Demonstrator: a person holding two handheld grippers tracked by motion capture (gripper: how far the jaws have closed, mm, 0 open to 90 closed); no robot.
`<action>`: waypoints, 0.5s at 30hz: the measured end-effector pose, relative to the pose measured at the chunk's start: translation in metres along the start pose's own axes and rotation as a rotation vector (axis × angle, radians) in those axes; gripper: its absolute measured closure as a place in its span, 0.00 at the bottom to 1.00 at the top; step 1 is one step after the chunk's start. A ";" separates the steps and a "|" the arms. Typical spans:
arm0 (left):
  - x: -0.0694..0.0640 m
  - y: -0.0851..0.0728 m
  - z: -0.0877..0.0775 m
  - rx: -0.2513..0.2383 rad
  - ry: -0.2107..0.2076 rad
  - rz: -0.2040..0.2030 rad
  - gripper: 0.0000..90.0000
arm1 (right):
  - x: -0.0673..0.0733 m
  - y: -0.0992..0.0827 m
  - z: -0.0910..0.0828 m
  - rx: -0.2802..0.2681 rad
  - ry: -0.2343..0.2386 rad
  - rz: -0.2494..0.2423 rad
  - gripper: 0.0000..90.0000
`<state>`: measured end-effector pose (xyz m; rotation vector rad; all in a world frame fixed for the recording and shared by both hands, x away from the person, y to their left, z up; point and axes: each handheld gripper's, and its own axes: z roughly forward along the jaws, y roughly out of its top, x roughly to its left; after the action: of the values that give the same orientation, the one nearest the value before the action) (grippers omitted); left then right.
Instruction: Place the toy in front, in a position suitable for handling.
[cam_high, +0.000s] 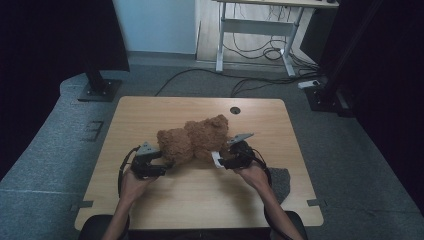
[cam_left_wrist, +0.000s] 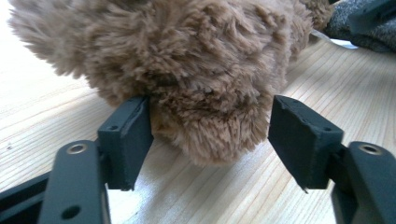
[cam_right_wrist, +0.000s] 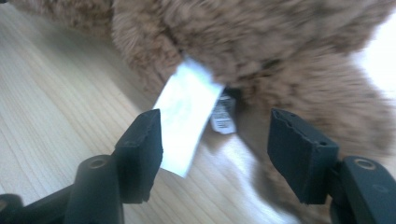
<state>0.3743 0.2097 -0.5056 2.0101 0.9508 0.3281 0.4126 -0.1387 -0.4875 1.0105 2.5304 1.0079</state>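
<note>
shaggy brown plush bear (cam_high: 196, 139) with white tag (cam_right_wrist: 186, 117).

Wooden table (cam_high: 150, 115), grey floor (cam_high: 45, 150), desk (cam_high: 260, 25)

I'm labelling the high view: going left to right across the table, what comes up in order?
Left gripper → plush bear → white tag → right gripper.

A brown plush teddy bear (cam_high: 195, 140) is showing a white tag (cam_right_wrist: 187, 112), lying on a light wood-grain table (cam_high: 200, 195) beside black grippers' jaws
</note>
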 end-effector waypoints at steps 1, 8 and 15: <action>-0.001 0.000 0.002 0.000 0.007 0.002 0.36 | 0.001 -0.001 0.004 -0.004 0.007 -0.007 0.35; 0.000 0.002 0.004 0.000 0.048 -0.001 0.48 | 0.011 -0.002 0.037 0.000 0.042 -0.013 0.30; 0.000 0.005 0.015 0.020 0.086 0.003 0.32 | 0.014 -0.002 0.067 0.009 -0.005 -0.036 0.45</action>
<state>0.3856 0.1988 -0.5104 2.0292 1.0086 0.4114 0.4312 -0.0952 -0.5375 0.9653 2.5419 0.9840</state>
